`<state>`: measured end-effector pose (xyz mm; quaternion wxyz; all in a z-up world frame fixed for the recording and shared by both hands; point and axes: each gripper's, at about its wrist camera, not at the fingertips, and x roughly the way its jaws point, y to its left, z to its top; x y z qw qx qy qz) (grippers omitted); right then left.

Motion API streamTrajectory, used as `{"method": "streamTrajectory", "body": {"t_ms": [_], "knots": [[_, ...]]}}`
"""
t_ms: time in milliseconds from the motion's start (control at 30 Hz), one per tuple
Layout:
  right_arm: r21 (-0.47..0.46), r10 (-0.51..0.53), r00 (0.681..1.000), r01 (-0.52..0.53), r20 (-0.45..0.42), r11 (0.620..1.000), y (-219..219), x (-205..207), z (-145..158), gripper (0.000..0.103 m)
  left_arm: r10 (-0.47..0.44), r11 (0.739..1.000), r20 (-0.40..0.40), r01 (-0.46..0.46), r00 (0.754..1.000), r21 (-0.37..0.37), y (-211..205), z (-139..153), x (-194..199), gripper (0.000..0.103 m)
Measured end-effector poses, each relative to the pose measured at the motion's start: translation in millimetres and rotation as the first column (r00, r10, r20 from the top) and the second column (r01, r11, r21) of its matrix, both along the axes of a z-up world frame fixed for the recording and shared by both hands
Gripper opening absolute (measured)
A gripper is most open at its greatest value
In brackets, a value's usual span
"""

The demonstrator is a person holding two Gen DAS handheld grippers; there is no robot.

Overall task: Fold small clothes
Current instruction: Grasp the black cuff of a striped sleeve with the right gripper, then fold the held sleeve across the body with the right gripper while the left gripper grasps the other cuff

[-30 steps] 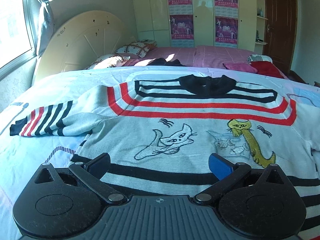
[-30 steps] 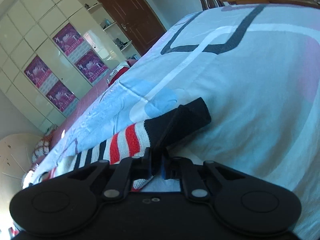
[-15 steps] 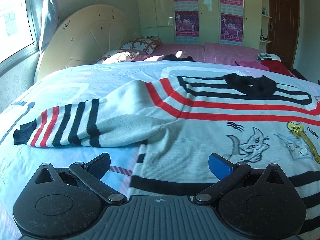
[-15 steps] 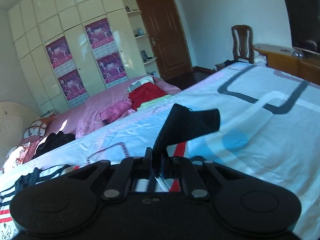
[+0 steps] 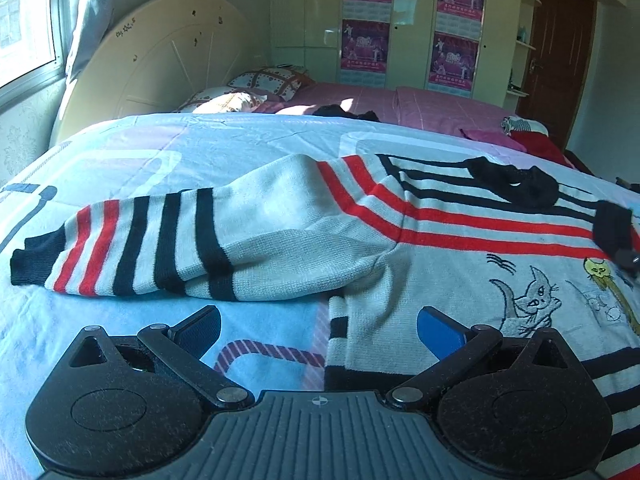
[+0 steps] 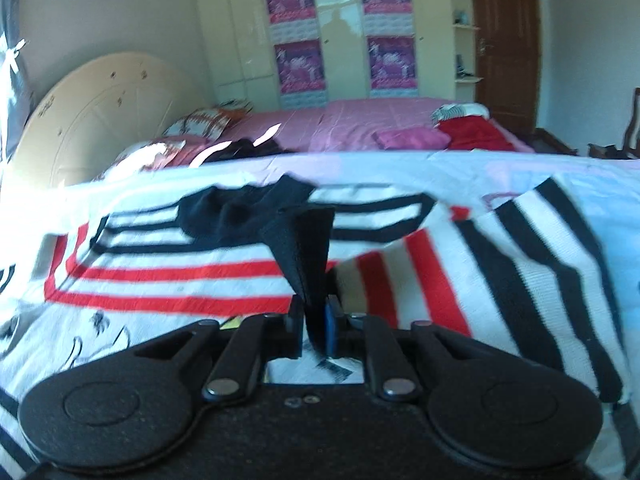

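Striped sweater (image 5: 440, 240) lies flat on the bed quilt (image 5: 168, 152). Right gripper (image 6: 314, 326), clamped on the black sleeve cuff (image 6: 308, 248), has carried it from the quilt over the chest stripes. Left gripper (image 5: 318, 326), fingers spread and empty, has shifted toward the left sleeve (image 5: 160, 240).

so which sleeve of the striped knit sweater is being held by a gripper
The right sleeve: its black cuff is pinched in the right gripper. The left sleeve lies flat, untouched.
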<state>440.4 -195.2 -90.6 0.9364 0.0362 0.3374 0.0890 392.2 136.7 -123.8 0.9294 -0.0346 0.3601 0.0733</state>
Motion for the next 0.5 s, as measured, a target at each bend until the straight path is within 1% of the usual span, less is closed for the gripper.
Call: {"method": "streamTrajectory", "body": {"t_ms": [33,67,100,133,167,233,300,400,433,467,500], "knots": [[-0.020,0.015,1.000,-0.015,-0.007,1.000,7.8,-1.3,-0.7,0.027,-0.008,1.000,0.000,0.008,1.000,-0.009,-4.3,0.3,2.2,0.103],[-0.044,0.021,0.999,-0.020,0.025,0.999,13.3,-7.9,4.2,0.034,-0.014,1.000,0.003,0.014,1.000,-0.019,-9.7,1.6,4.1,0.103],[-0.059,0.032,0.997,-0.028,0.064,0.998,16.7,-17.2,11.8,0.045,-0.024,0.999,0.013,0.024,1.000,-0.026,-15.8,2.8,5.8,0.103],[-0.059,0.038,0.994,-0.033,0.100,0.998,14.3,-27.3,17.2,0.044,-0.035,0.999,0.023,0.036,0.999,-0.032,-23.3,3.9,8.1,0.103],[-0.056,0.041,0.992,-0.034,0.117,0.998,7.9,-34.6,22.4,0.040,-0.052,0.998,0.026,0.053,0.998,-0.041,-33.5,4.5,11.8,0.103],[-0.057,0.011,0.991,-0.003,0.136,0.998,-12.9,-46.5,28.2,0.037,-0.092,0.993,0.032,0.094,0.995,-0.072,-53.3,4.4,19.0,0.103],[-0.050,-0.031,0.990,0.039,0.140,0.998,-33.6,-54.3,32.1,0.027,-0.150,0.980,0.042,0.154,0.988,-0.124,-81.6,4.2,26.6,0.103],[-0.027,-0.100,0.987,0.104,0.124,0.994,-62.6,-60.9,29.3,0.021,-0.227,0.951,0.057,0.234,0.972,-0.200,-127.1,3.4,40.1,0.102],[-0.023,-0.119,0.985,0.123,0.121,0.992,-70.8,-62.7,28.1,0.020,-0.257,0.937,0.058,0.264,0.965,-0.230,-142.4,2.5,45.2,0.082],[-0.019,-0.136,0.984,0.139,0.117,0.990,-78.5,-64.5,27.6,0.020,-0.279,0.920,0.047,0.282,0.959,-0.273,-156.7,0.6,51.6,0.057],[-0.019,-0.151,0.982,0.154,0.114,0.988,-86.3,-65.7,26.2,0.020,-0.297,0.900,0.039,0.293,0.954,-0.324,-168.1,-2.2,58.3,0.056]]}}
